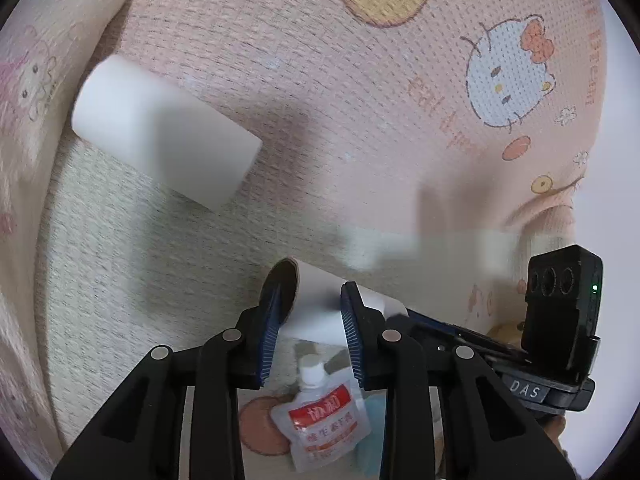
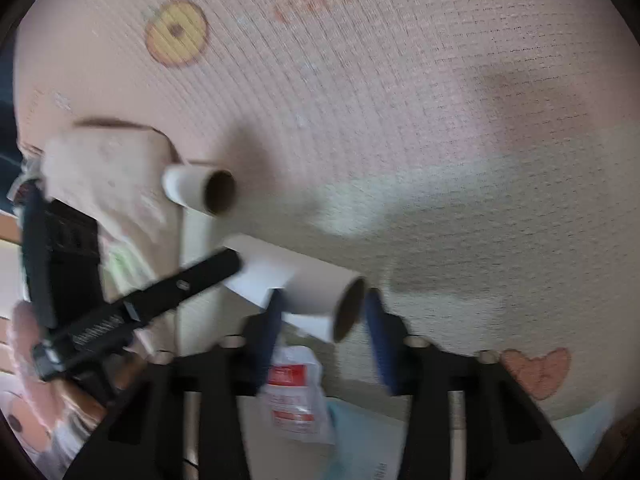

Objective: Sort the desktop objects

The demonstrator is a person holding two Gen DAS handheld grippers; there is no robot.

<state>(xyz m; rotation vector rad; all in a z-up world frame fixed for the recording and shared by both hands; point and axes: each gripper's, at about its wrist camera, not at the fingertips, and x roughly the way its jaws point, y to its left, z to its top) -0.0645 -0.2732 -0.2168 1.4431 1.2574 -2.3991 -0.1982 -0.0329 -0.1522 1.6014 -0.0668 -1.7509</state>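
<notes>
A white cardboard tube [image 1: 316,300] [image 2: 308,284] with a brown inside is held off the cloth between both grippers. My left gripper [image 1: 314,320] has its blue pads against one open end and is shut on it. In the right wrist view my right gripper [image 2: 324,320] has a pad on each side of the other open end and is shut on it; the picture is blurred. The right gripper's body [image 1: 560,320] shows at the right of the left wrist view, and a finger of the left gripper [image 2: 200,276] reaches the tube from the left.
A white pouch [image 1: 320,412] [image 2: 296,396] with a red label lies below the tube, beside a light-blue packet [image 1: 372,440]. A white roll [image 1: 160,132] lies up left; a short tube [image 2: 200,190] lies past the left gripper. The pink cartoon cloth [image 1: 360,100] covers the surface.
</notes>
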